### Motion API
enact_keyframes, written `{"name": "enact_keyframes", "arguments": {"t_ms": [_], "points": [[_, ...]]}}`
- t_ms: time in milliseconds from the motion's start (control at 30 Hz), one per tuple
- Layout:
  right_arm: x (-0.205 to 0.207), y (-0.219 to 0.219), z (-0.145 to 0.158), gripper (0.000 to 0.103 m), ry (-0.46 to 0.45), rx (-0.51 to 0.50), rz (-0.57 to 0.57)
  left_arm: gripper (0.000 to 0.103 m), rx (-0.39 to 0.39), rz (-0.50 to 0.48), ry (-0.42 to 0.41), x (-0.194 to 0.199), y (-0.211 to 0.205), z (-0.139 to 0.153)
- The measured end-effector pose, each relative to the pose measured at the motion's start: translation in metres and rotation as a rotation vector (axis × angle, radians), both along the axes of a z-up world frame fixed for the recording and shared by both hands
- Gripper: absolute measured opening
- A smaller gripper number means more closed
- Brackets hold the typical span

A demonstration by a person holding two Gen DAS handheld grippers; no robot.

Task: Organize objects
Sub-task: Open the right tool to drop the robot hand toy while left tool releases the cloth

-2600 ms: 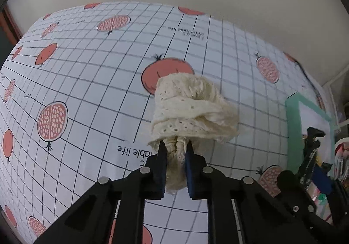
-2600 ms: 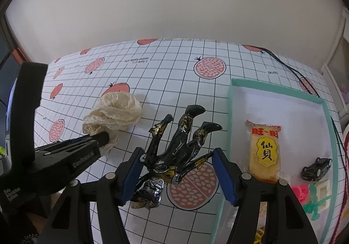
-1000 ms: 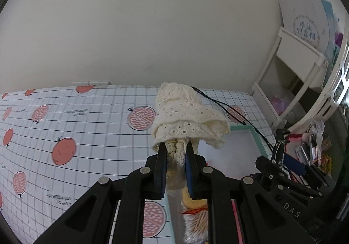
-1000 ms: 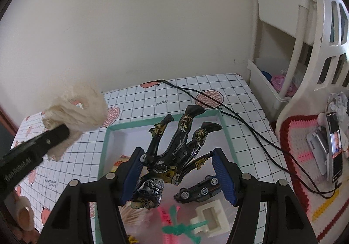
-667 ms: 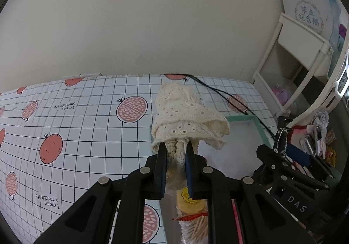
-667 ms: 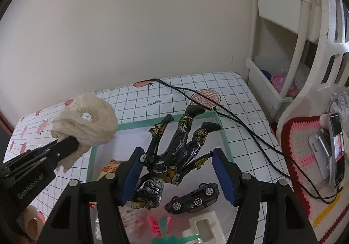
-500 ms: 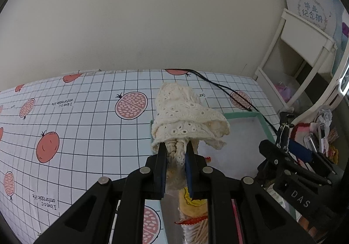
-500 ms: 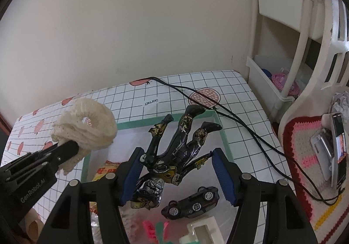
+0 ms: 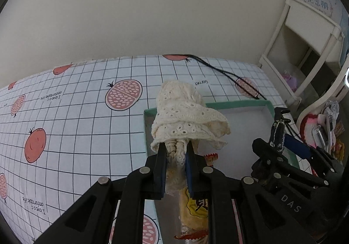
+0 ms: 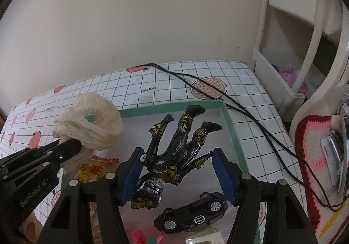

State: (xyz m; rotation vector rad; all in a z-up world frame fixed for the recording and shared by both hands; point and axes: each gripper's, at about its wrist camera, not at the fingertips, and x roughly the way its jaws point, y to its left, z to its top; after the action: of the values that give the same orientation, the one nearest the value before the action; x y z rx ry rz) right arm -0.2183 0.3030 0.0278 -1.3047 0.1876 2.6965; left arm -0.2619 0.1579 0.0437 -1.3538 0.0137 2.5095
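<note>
Left hand-held gripper pinches lace scrunchie; only right wrist view shows right hand-held gripper holding figure.

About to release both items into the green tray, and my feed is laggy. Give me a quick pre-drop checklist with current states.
1. Left hand-held gripper shut on the cream lace scrunchie: ok.
2. Right hand-held gripper holding the black-gold action figure: ok.
3. Both items over the green tray: ok.
4. Bare tray floor under the figure: ok; toy car sits nearer.
5. Scrunchie landing spot free: not ok; snack packet lies below it.
6. Black cable outside the tray: ok.
</note>
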Motion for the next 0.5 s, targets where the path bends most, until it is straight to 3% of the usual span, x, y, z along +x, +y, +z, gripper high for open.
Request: {"name": "enact_keyframes", "arguments": {"t_ms": [500], "points": [[-0.008,-0.006,-0.017,0.067,-0.075,0.016,0.001,0.017,-0.042,-0.008,-0.09,-0.004,0.001,-0.017]]}}
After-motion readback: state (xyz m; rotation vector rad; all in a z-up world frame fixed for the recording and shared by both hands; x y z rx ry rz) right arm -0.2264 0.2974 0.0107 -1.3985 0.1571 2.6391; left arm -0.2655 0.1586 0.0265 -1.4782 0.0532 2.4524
